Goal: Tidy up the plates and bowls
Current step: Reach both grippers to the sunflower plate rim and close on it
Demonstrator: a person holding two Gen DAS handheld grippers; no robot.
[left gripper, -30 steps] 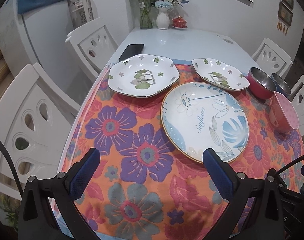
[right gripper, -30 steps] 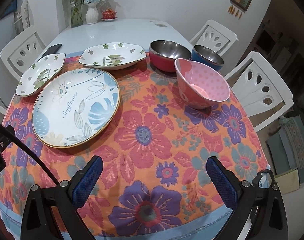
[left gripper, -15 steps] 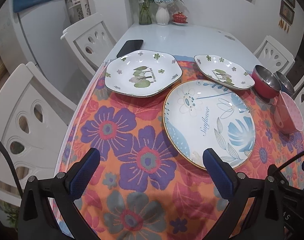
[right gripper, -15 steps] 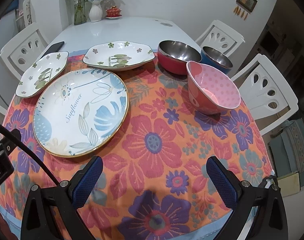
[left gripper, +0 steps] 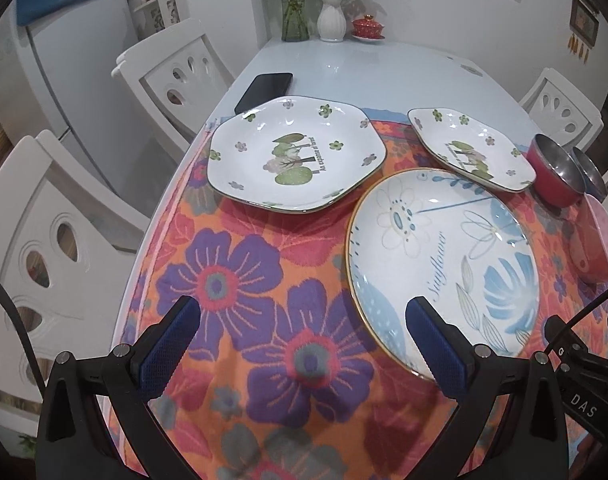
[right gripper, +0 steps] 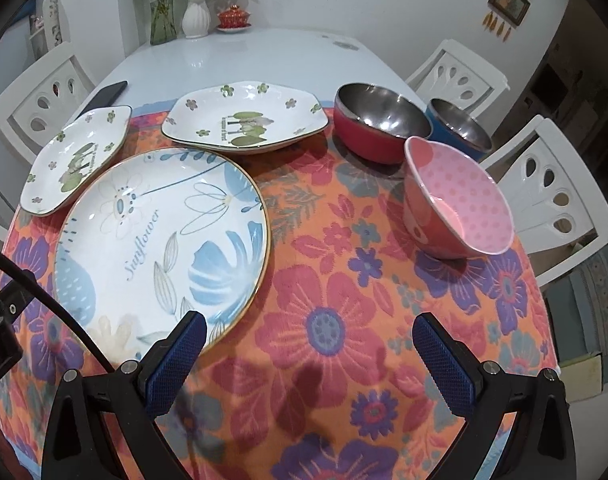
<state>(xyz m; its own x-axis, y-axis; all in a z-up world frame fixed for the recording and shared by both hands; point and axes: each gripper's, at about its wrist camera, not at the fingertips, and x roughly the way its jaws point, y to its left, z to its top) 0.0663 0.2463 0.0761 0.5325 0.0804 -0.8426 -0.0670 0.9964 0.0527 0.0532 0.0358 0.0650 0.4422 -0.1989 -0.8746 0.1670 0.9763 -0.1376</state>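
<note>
Both grippers had come closer to the dishes vs 1 s ago, so the plates filled more of each view; nothing on the table had shifted. Left gripper [left gripper: 302,338] was wide open & held nothing, its right finger over the near rim of the round sunflower plate [left gripper: 443,256], contact not clear. Right gripper [right gripper: 309,352] was also wide open & empty, above the floral tablecloth [right gripper: 323,280], its left finger by the same plate's edge.

Two hexagonal tree-pattern plates [left gripper: 296,156] [left gripper: 471,152] lay apart behind the big plate, each separate, the left one near a black phone [left gripper: 266,90]. On the right side stood the pink dotted bowl [right gripper: 459,200], the red steel bowl [right gripper: 379,124] & the blue steel bowl [right gripper: 459,128], close together but not nested.

Progress, as I judge: approx zero. No plates stacked, no bowls nested; all the sorting was left to do
</note>
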